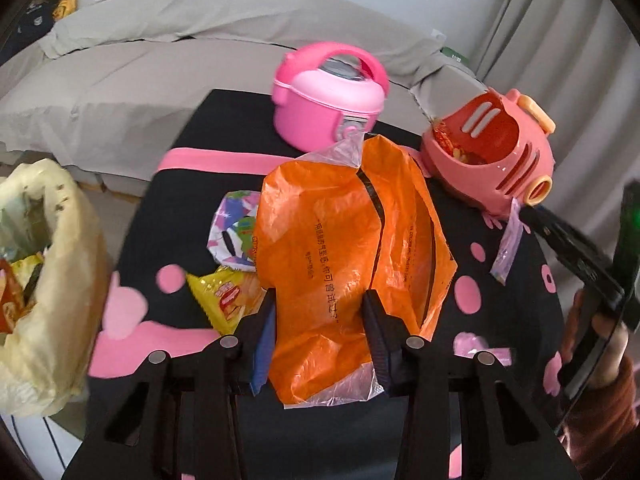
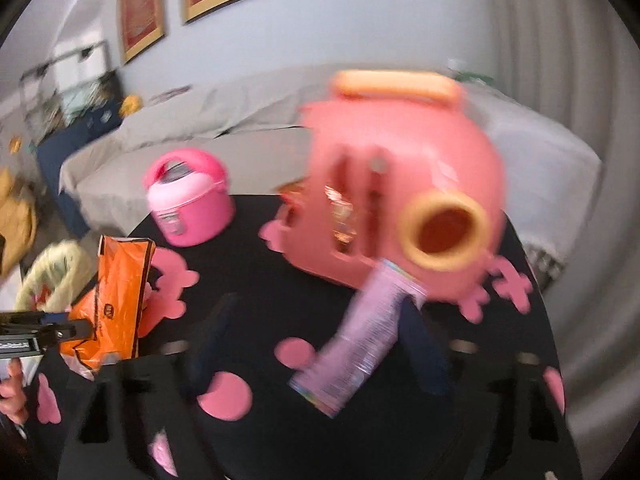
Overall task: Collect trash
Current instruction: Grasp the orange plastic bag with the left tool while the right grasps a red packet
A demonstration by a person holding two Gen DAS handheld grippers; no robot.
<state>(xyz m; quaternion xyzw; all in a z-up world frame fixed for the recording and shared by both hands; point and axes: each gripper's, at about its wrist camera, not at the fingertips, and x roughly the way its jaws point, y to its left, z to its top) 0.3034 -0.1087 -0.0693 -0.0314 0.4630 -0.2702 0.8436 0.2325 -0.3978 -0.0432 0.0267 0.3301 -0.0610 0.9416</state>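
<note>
My left gripper (image 1: 318, 304) is shut on a large orange plastic bag (image 1: 348, 240), held up over the black table with pink spots (image 1: 224, 128); the bag also shows in the right wrist view (image 2: 116, 292). A patterned wrapper (image 1: 232, 232) and a yellow snack packet (image 1: 230, 300) lie behind it. A trash bin with a pale yellow liner (image 1: 44, 272) stands at the left. My right gripper (image 2: 316, 320) is blurred and stands open around a purple wrapper (image 2: 360, 340), which also shows in the left wrist view (image 1: 507, 244).
A pink toy rice cooker (image 1: 328, 96) stands at the table's far side. A salmon toy toaster (image 1: 492, 148) with wrappers inside stands at the right; it is close in the right wrist view (image 2: 400, 192). A grey sofa (image 1: 160, 40) lies behind.
</note>
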